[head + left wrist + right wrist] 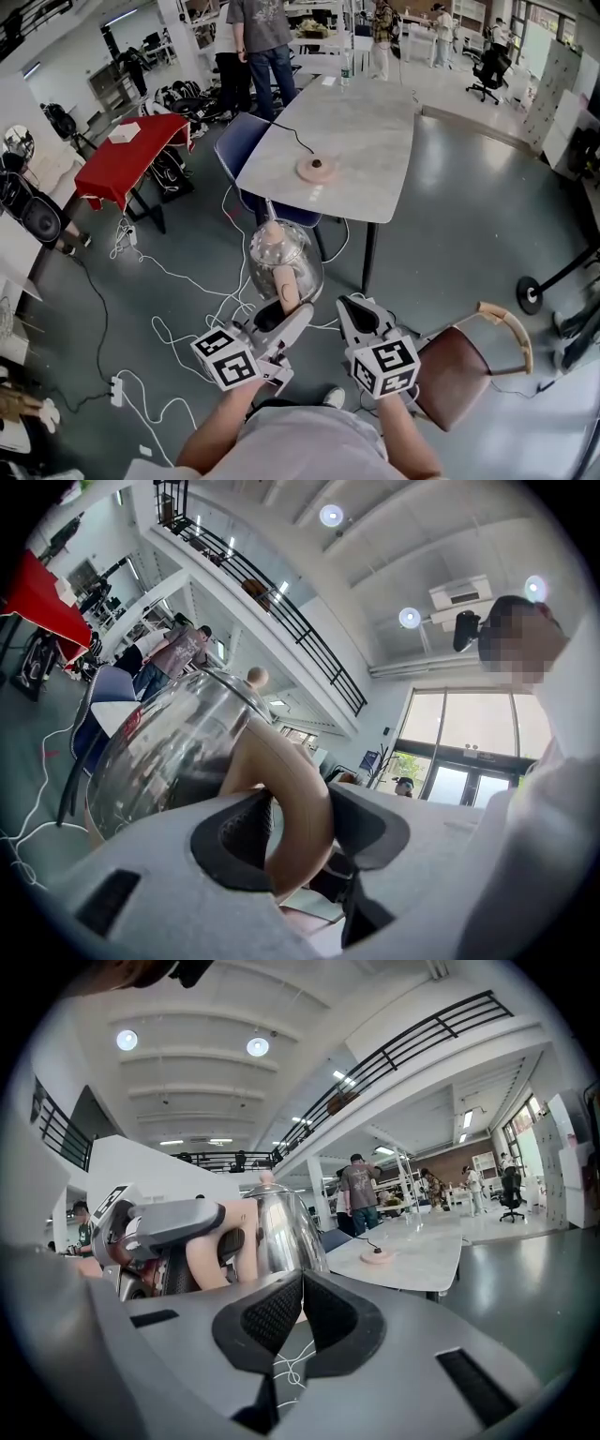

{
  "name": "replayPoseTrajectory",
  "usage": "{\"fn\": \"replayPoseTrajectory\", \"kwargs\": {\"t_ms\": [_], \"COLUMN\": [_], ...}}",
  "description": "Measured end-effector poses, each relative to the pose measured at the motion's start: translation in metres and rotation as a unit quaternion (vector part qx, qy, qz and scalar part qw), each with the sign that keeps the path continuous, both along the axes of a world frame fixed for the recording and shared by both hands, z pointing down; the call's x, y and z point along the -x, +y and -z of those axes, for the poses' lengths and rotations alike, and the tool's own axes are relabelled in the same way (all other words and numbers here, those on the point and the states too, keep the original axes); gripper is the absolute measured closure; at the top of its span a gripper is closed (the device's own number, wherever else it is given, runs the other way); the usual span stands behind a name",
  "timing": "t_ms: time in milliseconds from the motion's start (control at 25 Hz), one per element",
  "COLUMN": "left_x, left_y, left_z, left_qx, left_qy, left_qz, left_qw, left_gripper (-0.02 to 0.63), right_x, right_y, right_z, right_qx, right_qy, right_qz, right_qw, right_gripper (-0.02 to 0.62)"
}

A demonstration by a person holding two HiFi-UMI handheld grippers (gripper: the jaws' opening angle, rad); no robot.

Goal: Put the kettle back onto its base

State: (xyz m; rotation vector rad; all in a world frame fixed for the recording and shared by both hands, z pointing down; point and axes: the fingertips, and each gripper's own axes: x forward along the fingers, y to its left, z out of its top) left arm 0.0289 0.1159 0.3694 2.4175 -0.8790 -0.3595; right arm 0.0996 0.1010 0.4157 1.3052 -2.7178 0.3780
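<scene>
Forearms [214, 433] come in from the near edge of the head view, each hand carrying a gripper with a marker cube on top. The left gripper [286, 309] is clamped on the tan handle [287, 284] of the glass kettle [279, 253]. In the left gripper view both dark pads press against the curve of that handle (the glass body bulges up just left of it). The kettle hangs upright over the grey floor [450, 216], short of the table's near edge and well apart from its base. Just right of it, the right gripper [356, 314] has its jaws closed tip to tip with nothing between them. A brown chair [452, 373] with a wooden armrest stands at the near right. White cables [178, 281] and a power strip [116, 390] lie on the floor at the left.

Farther off, the marble-look table [375, 122] carries the round pinkish base [316, 169] near its left side, with a black cord [292, 141] trailing away from it. A blue chair [234, 141] is at the table's left edge, a red table [122, 159] farther left, and people [258, 42] stand beyond.
</scene>
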Motion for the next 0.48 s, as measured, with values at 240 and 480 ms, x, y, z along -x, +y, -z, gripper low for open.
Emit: {"fn": "replayPoseTrajectory", "kwargs": {"t_ms": [240,480], "left_x": [-0.008,-0.006], "left_y": [-0.014,-0.039], "left_z": [-0.003,-0.009], "left_qx": [0.002,0.002], "left_qy": [-0.005,-0.002], "left_qz": [0.004,-0.006], "left_qw": [1.0,1.0], "left_gripper": [0.425,0.425], "right_x": [-0.008,-0.008], "right_y": [-0.013,-0.034], "right_z": [-0.005,-0.01], "right_qx": [0.004,0.006], "right_qy": [-0.005,0.003], "right_qz": [0.005,-0.006], "right_qw": [1.0,1.0], "right_gripper": [0.589,0.589]}}
